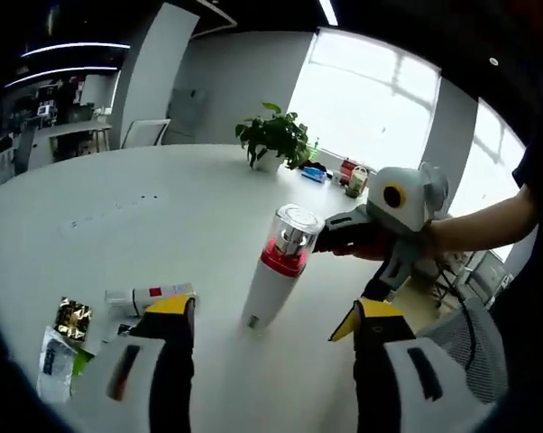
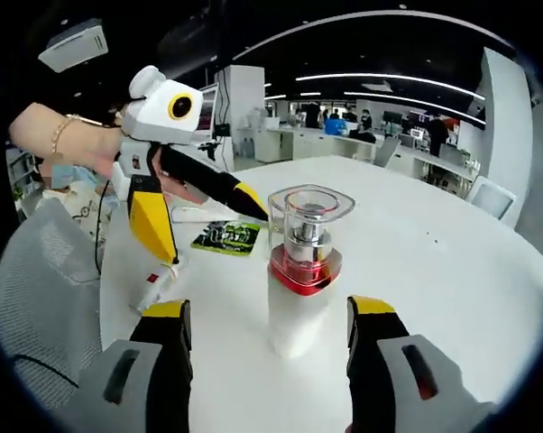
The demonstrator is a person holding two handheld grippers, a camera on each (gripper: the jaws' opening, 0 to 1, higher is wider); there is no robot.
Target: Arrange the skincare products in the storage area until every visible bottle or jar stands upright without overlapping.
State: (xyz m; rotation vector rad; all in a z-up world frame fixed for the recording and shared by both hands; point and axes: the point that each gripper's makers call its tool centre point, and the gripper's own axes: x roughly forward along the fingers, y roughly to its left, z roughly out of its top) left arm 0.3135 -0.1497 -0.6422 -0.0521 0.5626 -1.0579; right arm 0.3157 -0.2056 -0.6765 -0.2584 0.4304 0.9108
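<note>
A white pump bottle [image 2: 300, 275] with a red collar and a clear cap stands upright on the white table [image 2: 452, 262]. It sits between the jaws of my right gripper [image 2: 270, 311], which is open with a gap on each side. In the left gripper view the same bottle [image 1: 279, 266] looks tilted and lies ahead of my open left gripper [image 1: 270, 308]. There the right gripper [image 1: 342, 272] reaches in from the right, one finger beside the cap. My left gripper [image 2: 217, 236] comes in from the left, open, with one tip close to the cap.
A white tube with a red label [image 1: 150, 296] lies on the table [image 1: 145, 198], with a gold sachet [image 1: 73, 317] and a white sachet [image 1: 55, 356] beside it. A green sachet [image 2: 226, 236] lies behind the bottle. A potted plant [image 1: 273, 137] stands far off. A mesh chair [image 2: 46, 298] is at the table edge.
</note>
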